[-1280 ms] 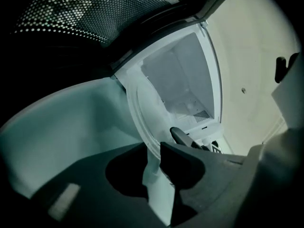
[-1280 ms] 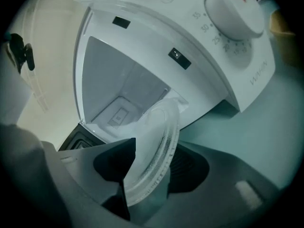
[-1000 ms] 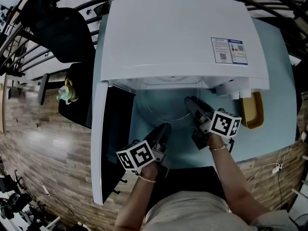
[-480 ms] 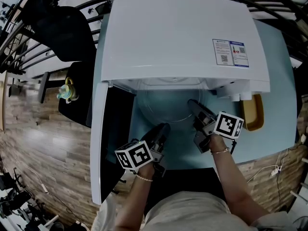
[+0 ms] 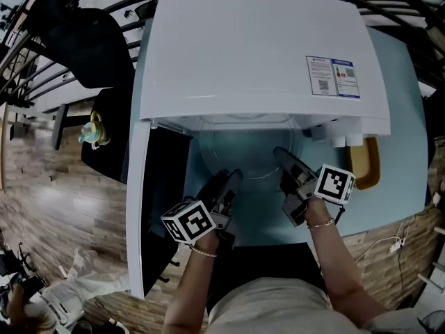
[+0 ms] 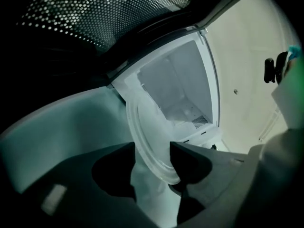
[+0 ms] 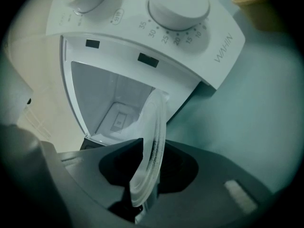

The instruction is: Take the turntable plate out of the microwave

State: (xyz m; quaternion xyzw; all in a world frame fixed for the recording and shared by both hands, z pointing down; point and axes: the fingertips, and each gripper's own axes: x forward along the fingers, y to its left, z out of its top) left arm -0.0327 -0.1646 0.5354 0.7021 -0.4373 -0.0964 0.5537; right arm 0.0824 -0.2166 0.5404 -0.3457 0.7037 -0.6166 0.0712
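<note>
1. Left gripper (image 5: pixel 228 181) clamps the near-left rim of the clear round glass turntable plate (image 5: pixel 245 155), one jaw on either side of the glass.
2. Right gripper (image 5: pixel 281 157) pinches the plate's right rim, its jaws narrow with the thin edge standing between them.
3. The plate sits partly out of the open mouth of the boxy white microwave (image 5: pixel 257 47), its front part over the pale teal tabletop (image 5: pixel 400 103).
4. The white microwave door with its dark window (image 5: pixel 149 214) stands swung open at the left, just beside the left gripper.
5. A mustard-yellow tray (image 5: pixel 366 160) lies on the tabletop right of the microwave.
</note>
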